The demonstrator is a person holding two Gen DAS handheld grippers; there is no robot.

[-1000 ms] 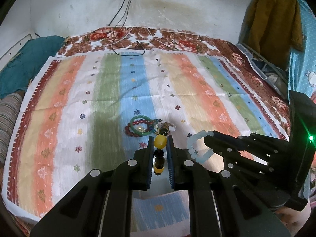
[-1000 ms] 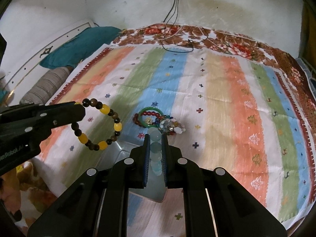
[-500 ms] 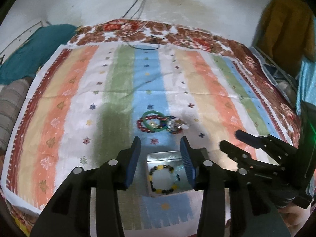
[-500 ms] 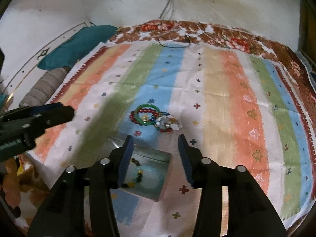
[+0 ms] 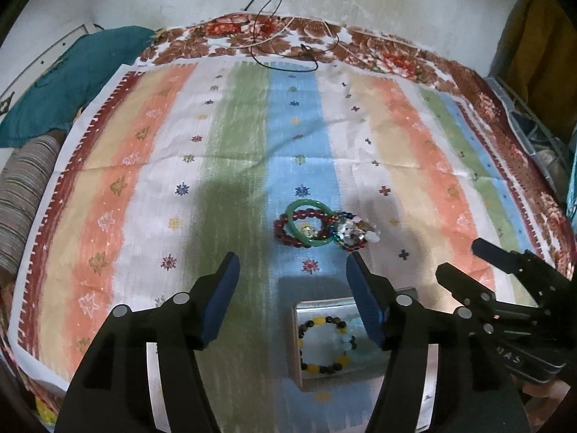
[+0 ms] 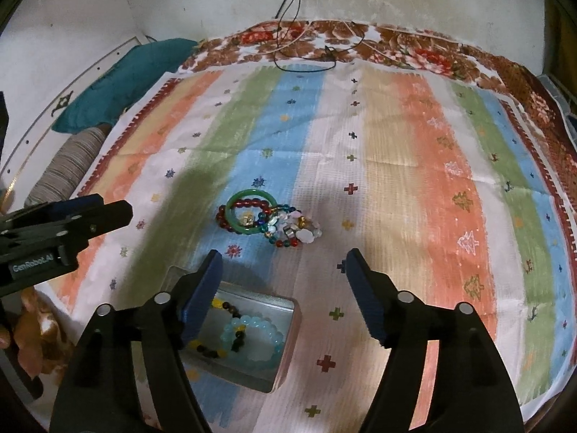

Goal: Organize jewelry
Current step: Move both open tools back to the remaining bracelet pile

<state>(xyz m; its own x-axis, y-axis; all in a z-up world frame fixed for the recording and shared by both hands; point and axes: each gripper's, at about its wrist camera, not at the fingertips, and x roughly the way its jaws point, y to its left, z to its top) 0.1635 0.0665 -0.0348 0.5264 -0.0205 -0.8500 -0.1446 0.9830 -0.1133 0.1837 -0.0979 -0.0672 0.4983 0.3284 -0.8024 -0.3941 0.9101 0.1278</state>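
Bracelets in tin, half hidden by finger | left claw, right claw opening, empty

A woven, matt striped cloth covers the bed. On it sits a shiny, smooth metal tin holding glossy amber-and-dark beads and translucent pale blue beads. A polished green bangle gleams among glossy red beads. Matt black plastic gripper fingers carry blue ribbed pads.

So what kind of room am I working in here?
Most likely a bedroom at home: the work surface is a bed under a striped bedspread, with a teal pillow and a striped bolster against the plastered wall.
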